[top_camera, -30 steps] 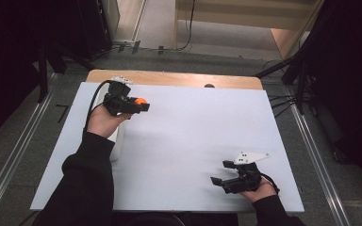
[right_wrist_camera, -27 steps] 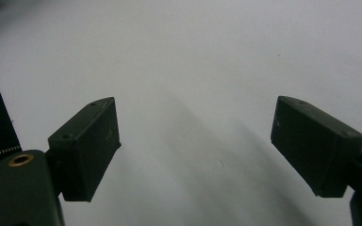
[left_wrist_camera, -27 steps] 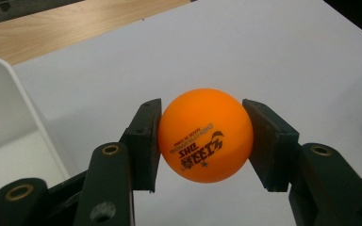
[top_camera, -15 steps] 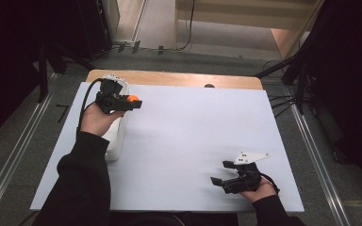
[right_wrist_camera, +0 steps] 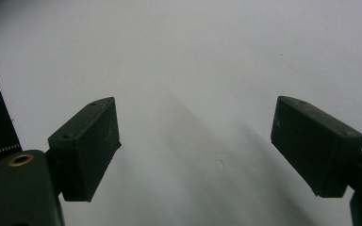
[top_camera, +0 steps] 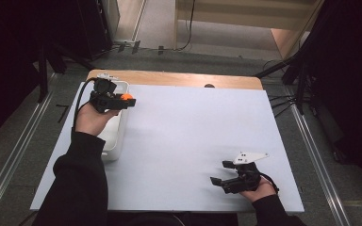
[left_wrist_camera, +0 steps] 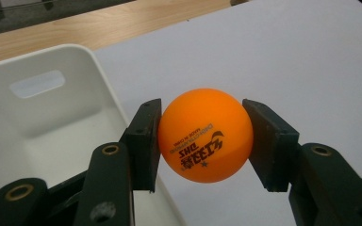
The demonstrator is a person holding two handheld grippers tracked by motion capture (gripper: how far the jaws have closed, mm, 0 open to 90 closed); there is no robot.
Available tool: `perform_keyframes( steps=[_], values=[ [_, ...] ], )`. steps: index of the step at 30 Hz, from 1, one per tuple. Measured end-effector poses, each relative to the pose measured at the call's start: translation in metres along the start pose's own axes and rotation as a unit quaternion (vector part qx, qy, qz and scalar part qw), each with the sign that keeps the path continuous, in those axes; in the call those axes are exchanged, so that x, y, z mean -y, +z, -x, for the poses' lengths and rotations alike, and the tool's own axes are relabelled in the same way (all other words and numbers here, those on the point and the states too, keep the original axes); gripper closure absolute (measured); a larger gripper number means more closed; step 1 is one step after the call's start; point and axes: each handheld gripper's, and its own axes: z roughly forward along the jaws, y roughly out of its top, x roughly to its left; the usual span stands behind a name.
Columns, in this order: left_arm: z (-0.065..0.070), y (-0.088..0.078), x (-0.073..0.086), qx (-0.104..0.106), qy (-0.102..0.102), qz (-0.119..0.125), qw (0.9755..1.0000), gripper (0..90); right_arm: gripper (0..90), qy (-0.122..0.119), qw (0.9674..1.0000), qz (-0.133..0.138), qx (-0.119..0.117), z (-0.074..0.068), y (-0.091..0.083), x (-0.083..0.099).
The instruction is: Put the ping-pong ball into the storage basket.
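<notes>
Right gripper (top_camera: 220, 173), at about five o'clock on the white table (top_camera: 193, 141), has its jaws wide apart with nothing between them. Farther, at ten o'clock, left gripper (top_camera: 125, 100) clamps an orange ball (left_wrist_camera: 205, 134) just above the right rim of the white bin (left_wrist_camera: 42, 117).

Matt orange plastic ball (left_wrist_camera: 205, 134), glossy white plastic bin (left_wrist_camera: 52, 117), wooden table edge (top_camera: 174, 79).

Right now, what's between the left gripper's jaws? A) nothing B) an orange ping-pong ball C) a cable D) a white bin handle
B: in the left gripper view, both pads of the left gripper press on the orange ping-pong ball, held beside the rim of the white bin.
</notes>
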Motion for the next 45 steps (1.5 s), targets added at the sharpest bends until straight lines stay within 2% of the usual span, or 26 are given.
perform_keyframes(
  steps=[11, 26, 30, 34, 41, 45],
  values=[
    [-0.012, -0.008, 0.004, -0.009, -0.018, 0.005, 0.9998, 50.7, 14.6, -0.002, 1.0000, 0.001, -0.004, 0.000, 0.002, -0.002],
    [-0.026, -0.012, 0.009, -0.033, -0.045, 0.007, 0.9984, 50.7, 14.5, -0.004, 1.0000, 0.000, -0.004, 0.000, 0.003, -0.003],
    [-0.029, -0.012, 0.011, -0.043, -0.053, 0.009, 0.9976, 50.7, 14.6, -0.004, 1.0000, -0.001, -0.004, 0.000, 0.003, -0.003],
    [-0.031, -0.012, 0.012, -0.066, -0.064, 0.020, 0.9956, 50.7, 14.6, -0.004, 1.0000, -0.001, -0.003, 0.000, 0.003, -0.003],
    [-0.032, -0.008, 0.012, -0.079, -0.078, 0.028, 0.9935, 50.7, 14.6, -0.004, 1.0000, 0.000, -0.003, 0.000, 0.003, -0.003],
    [-0.033, -0.004, 0.013, -0.081, -0.078, 0.027, 0.9933, 50.6, 14.5, -0.004, 1.0000, 0.001, -0.003, 0.000, 0.002, -0.002]
  ],
)
